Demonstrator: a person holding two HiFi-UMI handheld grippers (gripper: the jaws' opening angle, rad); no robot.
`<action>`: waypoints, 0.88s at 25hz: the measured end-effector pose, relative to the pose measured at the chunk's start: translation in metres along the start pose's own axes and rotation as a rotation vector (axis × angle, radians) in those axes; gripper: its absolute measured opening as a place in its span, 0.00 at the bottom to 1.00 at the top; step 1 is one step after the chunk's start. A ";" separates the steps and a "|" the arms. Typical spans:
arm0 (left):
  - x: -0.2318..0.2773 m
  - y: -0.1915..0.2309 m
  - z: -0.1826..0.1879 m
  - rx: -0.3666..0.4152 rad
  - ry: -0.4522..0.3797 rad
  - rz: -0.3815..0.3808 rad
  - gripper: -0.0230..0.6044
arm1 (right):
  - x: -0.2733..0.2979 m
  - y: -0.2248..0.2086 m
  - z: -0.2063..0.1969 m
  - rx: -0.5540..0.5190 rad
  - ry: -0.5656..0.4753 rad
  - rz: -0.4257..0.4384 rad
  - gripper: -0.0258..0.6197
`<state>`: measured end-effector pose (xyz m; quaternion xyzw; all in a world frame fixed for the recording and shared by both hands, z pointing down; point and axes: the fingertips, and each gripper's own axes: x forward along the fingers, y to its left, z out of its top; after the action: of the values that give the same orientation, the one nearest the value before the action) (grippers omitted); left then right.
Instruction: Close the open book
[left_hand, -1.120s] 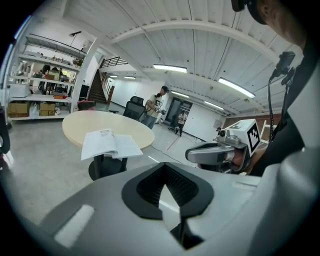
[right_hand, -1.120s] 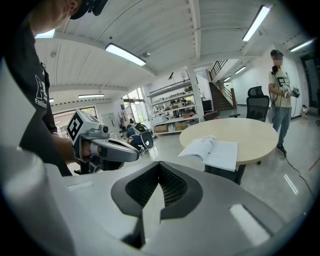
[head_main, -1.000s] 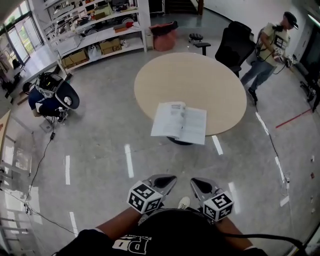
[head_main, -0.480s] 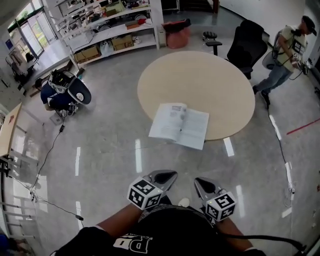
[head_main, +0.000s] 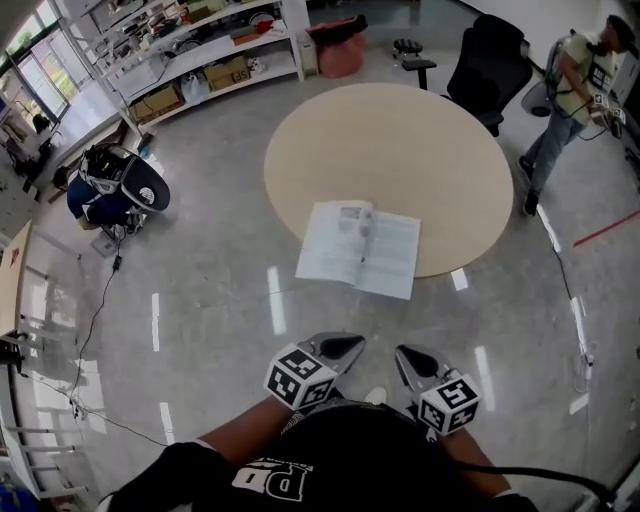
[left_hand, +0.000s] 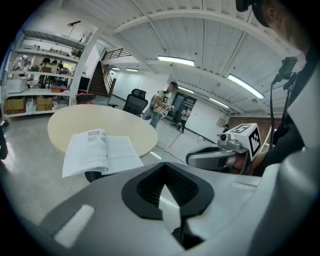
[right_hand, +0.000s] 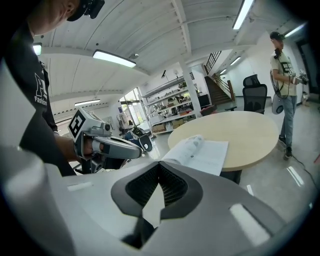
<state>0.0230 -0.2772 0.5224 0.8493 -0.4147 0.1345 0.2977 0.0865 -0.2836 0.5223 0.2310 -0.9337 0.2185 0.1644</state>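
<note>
I hold my left gripper (head_main: 347, 347) and right gripper (head_main: 403, 359) side by side, short of the round table (head_main: 400, 140). Both have their jaws closed on nothing. The open book (head_main: 360, 248) lies face up on the table's near edge, overhanging it. Beyond the table are 1 black chair (head_main: 490, 62) and 1 standing person (head_main: 570, 95).
</note>
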 end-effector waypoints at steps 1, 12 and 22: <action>0.000 0.007 0.004 0.007 0.005 -0.012 0.05 | 0.005 -0.002 0.005 0.001 -0.003 -0.015 0.05; -0.018 0.109 0.011 0.047 0.051 -0.106 0.05 | 0.084 -0.019 0.018 0.112 0.032 -0.175 0.05; -0.028 0.225 -0.023 -0.319 -0.030 0.061 0.05 | 0.108 0.003 0.037 -0.002 0.089 -0.163 0.05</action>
<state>-0.1703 -0.3528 0.6161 0.7803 -0.4607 0.0629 0.4183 -0.0132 -0.3380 0.5343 0.2964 -0.9038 0.2136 0.2230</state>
